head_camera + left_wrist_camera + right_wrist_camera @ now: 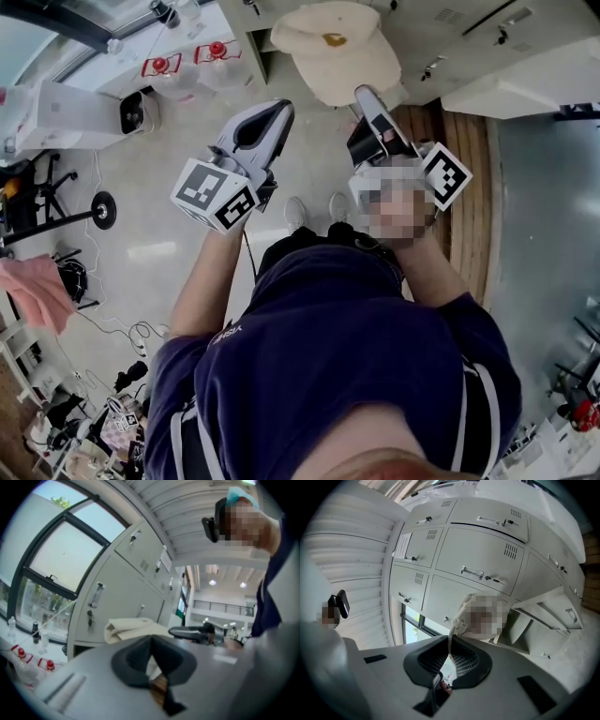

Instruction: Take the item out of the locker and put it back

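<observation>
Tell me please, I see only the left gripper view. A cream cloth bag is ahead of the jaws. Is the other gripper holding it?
Observer: Yes. The right gripper view shows the right gripper shut on a thin edge of the cloth bag.
Operator: Is any locker open? All doors look closed to me.
Observer: One locker door stands swung open, to the right of the bag in that view.
Operator: Does my gripper touch the bag?
Observer: No. In the head view the left gripper is apart from the bag, below it and to its left.
</observation>
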Demonstrator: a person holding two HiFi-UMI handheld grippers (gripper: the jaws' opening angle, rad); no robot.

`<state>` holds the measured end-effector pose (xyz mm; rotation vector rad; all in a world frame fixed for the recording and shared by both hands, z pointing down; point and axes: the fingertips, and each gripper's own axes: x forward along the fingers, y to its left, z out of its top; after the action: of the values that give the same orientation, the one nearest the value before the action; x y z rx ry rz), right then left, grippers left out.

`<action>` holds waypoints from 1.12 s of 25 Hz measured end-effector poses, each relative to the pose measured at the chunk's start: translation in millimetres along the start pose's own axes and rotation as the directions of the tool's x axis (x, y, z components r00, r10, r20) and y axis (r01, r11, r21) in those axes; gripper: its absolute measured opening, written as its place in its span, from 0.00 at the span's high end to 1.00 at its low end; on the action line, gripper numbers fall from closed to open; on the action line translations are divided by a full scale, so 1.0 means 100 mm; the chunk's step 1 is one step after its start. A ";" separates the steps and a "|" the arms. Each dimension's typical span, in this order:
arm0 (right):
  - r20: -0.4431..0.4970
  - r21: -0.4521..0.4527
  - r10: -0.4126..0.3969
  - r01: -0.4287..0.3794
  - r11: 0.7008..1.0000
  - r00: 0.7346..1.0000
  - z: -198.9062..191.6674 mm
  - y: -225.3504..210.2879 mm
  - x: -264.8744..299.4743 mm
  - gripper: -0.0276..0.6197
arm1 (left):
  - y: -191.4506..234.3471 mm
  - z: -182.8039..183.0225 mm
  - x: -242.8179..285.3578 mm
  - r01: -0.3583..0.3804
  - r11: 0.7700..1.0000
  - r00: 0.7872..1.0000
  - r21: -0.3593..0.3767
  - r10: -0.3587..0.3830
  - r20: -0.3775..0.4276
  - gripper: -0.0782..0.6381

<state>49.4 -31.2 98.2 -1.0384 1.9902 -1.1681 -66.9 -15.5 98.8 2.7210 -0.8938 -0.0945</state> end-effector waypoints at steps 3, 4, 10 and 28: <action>0.001 -0.011 -0.021 0.021 1.000 1.000 -0.17 -0.02 -0.05 0.92 | 0.03 -0.06 -0.13 0.011 1.000 1.000 -0.011 -0.011 -0.007 0.89; 0.002 -0.012 -0.027 0.027 1.000 1.000 -0.23 -0.04 -0.06 0.92 | 0.05 -0.10 -0.17 0.012 1.000 1.000 -0.013 -0.012 -0.010 0.89; -0.014 0.024 -0.061 0.061 0.998 0.998 -0.38 -0.28 -0.13 0.92 | 0.11 -0.26 -0.20 -0.008 1.000 0.999 -0.018 0.008 -0.031 0.89; -0.182 0.070 -0.039 0.052 0.996 0.982 -0.33 -1.04 -0.21 0.92 | -0.02 -0.92 0.23 -0.176 0.982 0.981 -0.068 0.169 -0.096 0.89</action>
<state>67.4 -31.1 208.1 -0.9748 2.0524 -1.3941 -33.7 -5.3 187.3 2.5437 -1.0725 0.0282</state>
